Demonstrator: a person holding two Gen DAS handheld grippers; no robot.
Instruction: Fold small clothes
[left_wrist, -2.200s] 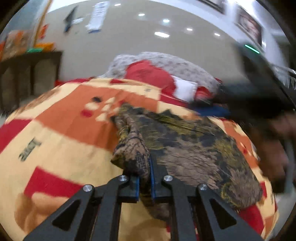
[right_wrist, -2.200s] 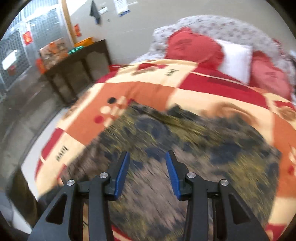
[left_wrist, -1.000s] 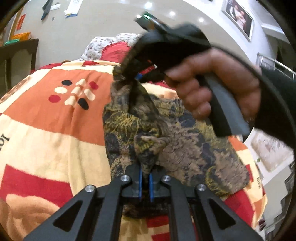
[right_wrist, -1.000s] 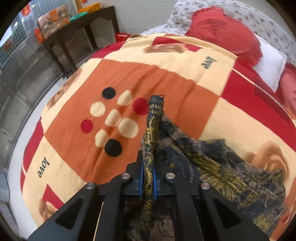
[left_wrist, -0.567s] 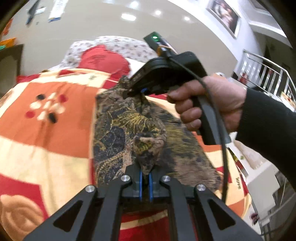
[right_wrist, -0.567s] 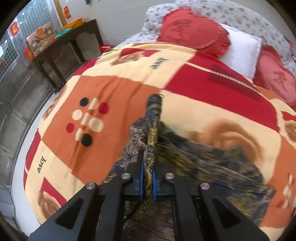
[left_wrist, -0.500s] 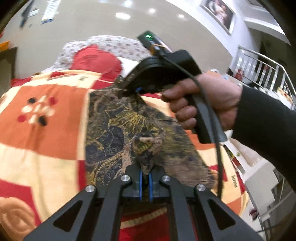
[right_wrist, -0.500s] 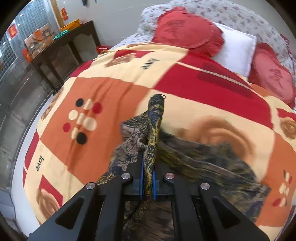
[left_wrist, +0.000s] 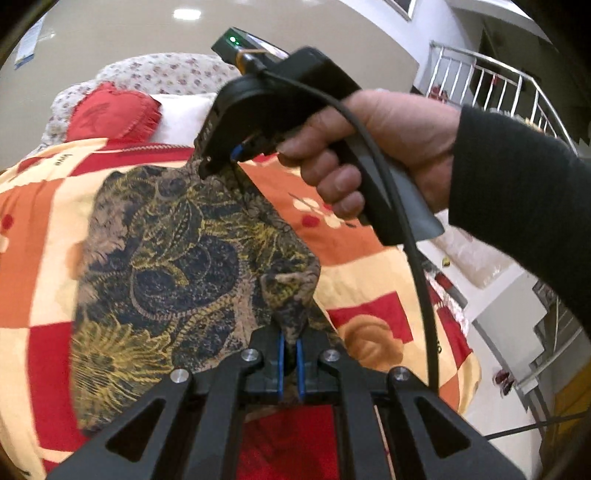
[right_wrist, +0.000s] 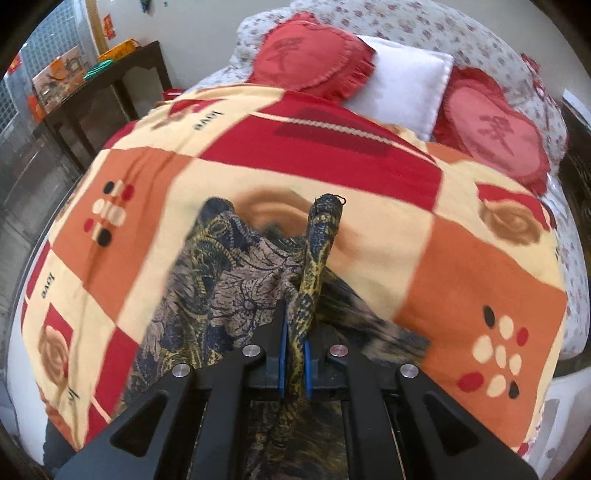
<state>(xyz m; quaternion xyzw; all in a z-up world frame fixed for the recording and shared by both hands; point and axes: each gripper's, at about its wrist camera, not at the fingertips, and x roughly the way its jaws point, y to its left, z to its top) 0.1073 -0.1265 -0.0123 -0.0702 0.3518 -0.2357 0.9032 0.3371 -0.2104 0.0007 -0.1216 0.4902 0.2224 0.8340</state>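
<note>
A dark patterned garment in brown, navy and yellow hangs stretched above the bed blanket. My left gripper is shut on its near corner. My right gripper is shut on another corner, whose edge sticks up past the jaws. In the left wrist view the right gripper is held by a hand at the garment's far corner. The cloth sags to the left of the right gripper.
The bed has an orange, red and cream patchwork blanket. Red heart cushions and a white pillow lie at the head. A dark side table stands to the left. A stair railing is at the right.
Both grippers stayed shut on the garment and lifted it, spreading it out between them. The view swung to the right across the bed.
</note>
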